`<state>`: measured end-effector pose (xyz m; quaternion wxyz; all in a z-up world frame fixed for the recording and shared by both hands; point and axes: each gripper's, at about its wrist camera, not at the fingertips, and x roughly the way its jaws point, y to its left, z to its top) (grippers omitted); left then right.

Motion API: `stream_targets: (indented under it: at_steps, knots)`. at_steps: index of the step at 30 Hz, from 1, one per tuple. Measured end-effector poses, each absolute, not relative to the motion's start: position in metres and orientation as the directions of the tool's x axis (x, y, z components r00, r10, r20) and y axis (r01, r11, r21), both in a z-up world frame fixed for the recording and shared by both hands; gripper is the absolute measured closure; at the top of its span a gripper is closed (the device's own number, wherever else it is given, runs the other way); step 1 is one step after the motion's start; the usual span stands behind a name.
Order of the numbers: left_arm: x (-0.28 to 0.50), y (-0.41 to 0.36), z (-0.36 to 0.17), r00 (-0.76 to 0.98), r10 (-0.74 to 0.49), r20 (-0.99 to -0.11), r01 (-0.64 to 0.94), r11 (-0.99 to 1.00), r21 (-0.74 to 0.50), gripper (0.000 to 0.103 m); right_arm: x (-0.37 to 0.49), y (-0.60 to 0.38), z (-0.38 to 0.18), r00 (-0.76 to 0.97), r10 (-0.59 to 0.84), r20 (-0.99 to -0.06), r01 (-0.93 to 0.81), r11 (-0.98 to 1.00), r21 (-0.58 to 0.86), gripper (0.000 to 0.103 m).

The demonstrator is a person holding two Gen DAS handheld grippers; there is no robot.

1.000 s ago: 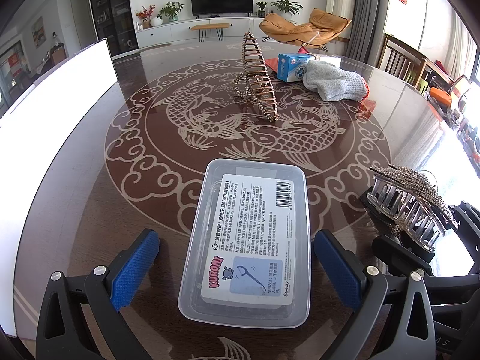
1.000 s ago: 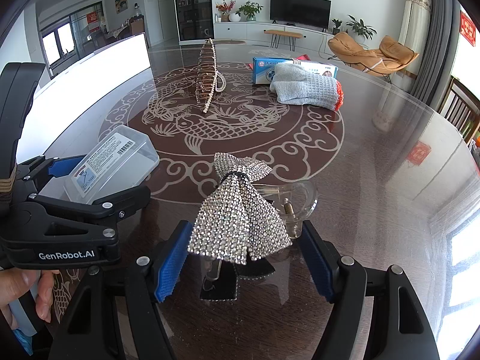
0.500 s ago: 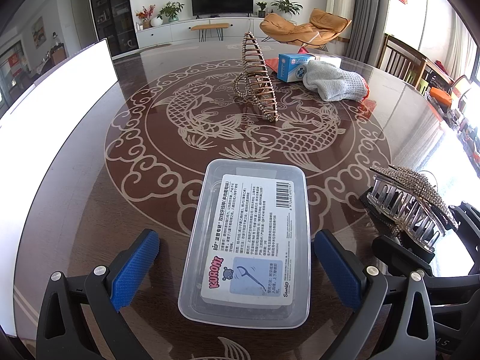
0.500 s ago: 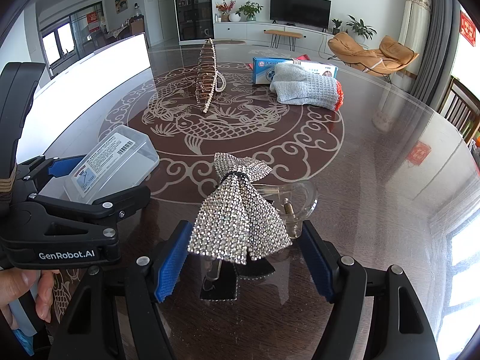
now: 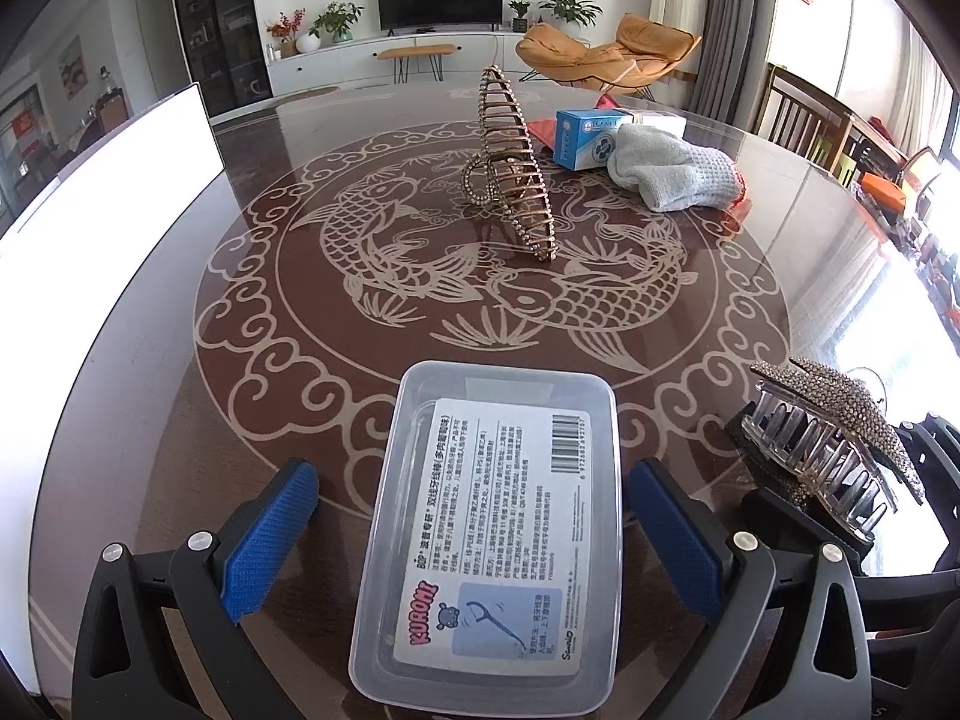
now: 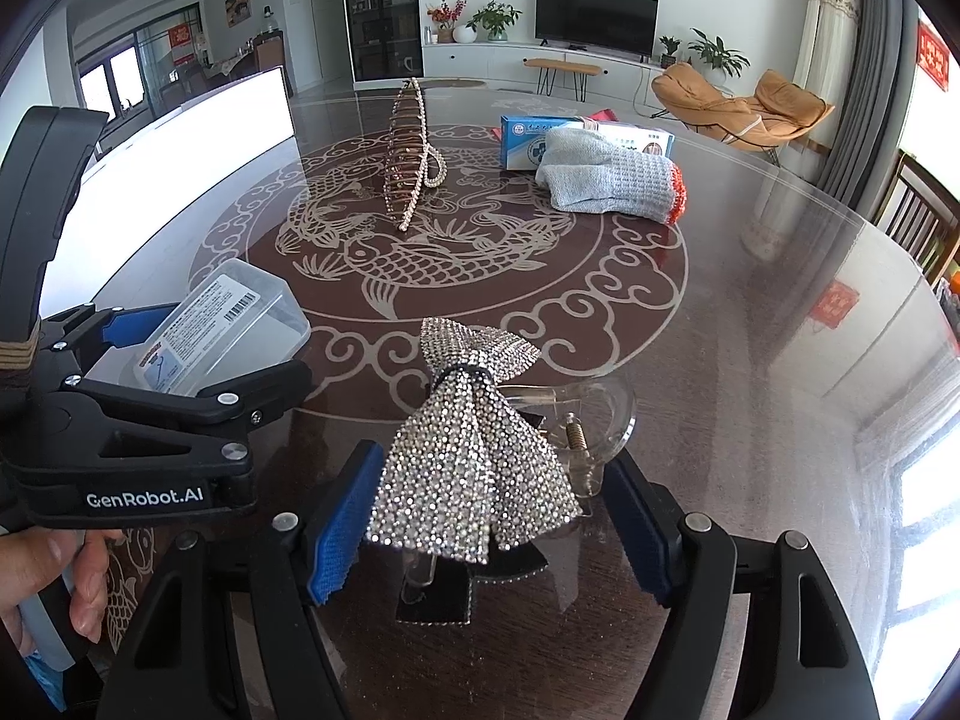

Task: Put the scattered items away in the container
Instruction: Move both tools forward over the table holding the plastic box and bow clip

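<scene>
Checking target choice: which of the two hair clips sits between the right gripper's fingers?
The rhinestone bow claw clip; the gold cone-shaped clip stands far off at the table's centre.

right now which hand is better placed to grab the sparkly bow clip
Right: the right gripper is open with the bow clip between its fingers. The left gripper straddles the container.

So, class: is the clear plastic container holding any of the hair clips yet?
No, empty. Through the container only its label shows; the rhinestone bow clip and gold clip sit on the table.
</scene>
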<state>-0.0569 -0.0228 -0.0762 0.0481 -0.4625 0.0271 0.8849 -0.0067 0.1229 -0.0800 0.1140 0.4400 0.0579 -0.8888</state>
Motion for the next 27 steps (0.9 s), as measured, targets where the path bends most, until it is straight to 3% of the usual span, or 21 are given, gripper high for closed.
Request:
stream_targets:
  at_steps: [11, 27]
  knots:
    - [-0.144, -0.009, -0.078, -0.570, 0.057, -0.820, -0.098, -0.995, 0.000, 0.000, -0.083, 0.122, -0.079, -0.578, -0.121, -0.807, 0.215, -0.977, -0.007, 0.030]
    - [-0.141, -0.012, -0.079, -0.579, 0.063, -0.813, -0.107, -0.994, -0.001, 0.000, -0.078, 0.129, -0.080, -0.594, -0.131, -0.794, 0.219, -0.976, -0.003, 0.028]
